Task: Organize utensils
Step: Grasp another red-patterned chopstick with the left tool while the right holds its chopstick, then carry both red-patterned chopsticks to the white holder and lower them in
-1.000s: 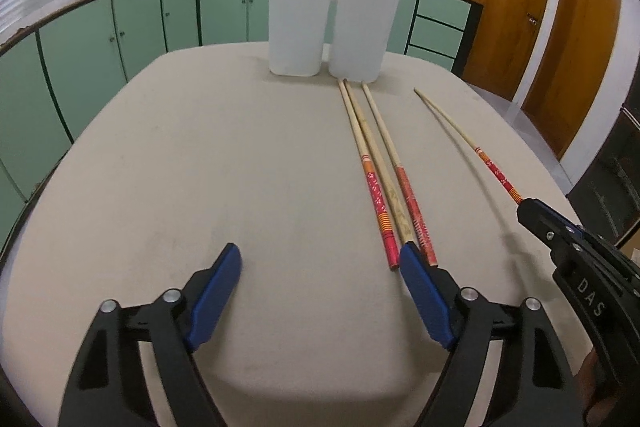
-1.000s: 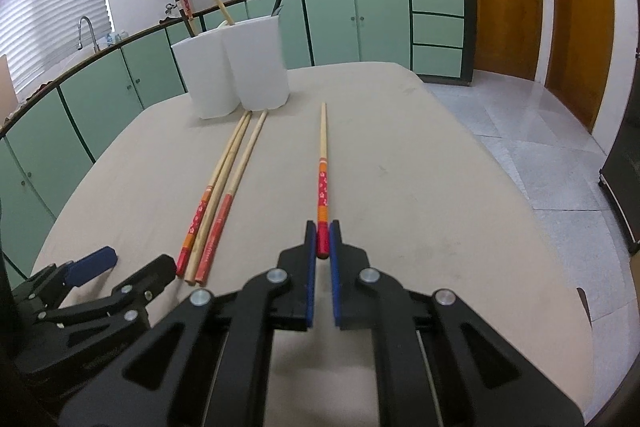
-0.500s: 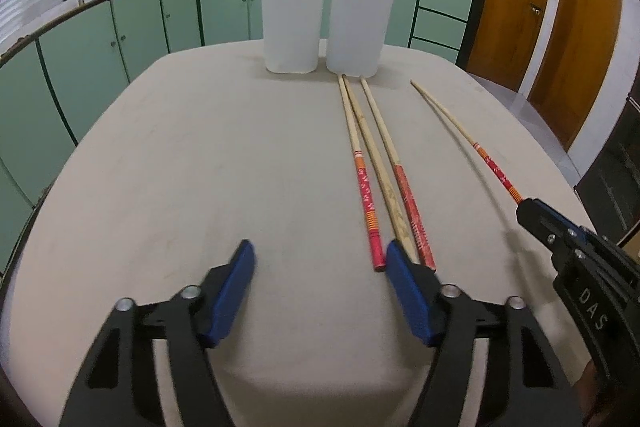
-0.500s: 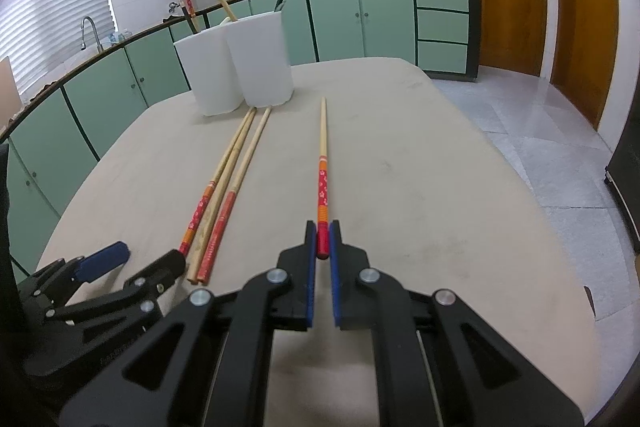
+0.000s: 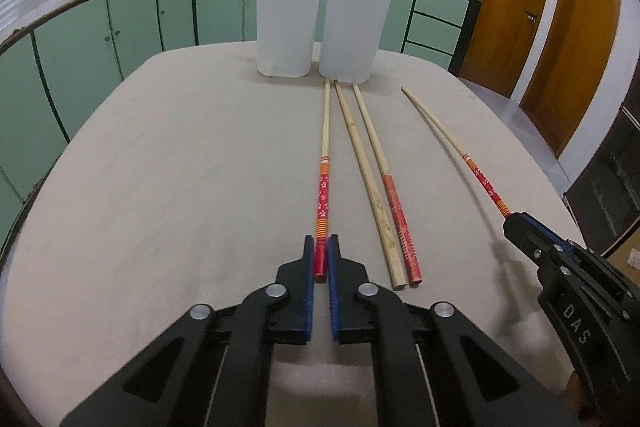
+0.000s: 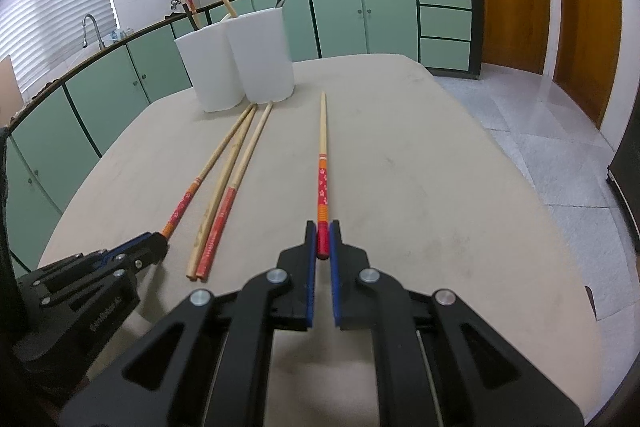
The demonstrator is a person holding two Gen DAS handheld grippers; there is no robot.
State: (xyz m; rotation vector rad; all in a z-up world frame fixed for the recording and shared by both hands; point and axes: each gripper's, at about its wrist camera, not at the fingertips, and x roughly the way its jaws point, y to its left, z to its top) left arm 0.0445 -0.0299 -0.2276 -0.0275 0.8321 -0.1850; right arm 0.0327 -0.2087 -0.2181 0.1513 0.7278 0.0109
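4 red-handled and plain chopsticks (image 5: 352, 147) flat (tips toward 2 white cups (image 5: 286, 27))

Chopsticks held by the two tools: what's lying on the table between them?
Two loose chopsticks: a plain wooden chopstick and a red-handled chopstick, side by side, between the left tool's chopstick and the right tool's chopstick. Both wrist views show it.

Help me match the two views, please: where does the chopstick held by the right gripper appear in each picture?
Left wrist view: the flower-patterned chopstick runs along the right side, its red end in the right gripper.
Right wrist view: it lies at centre, running up from the jaws.
Shared landmark: the two white cups at the table's far end; its tip points toward them.
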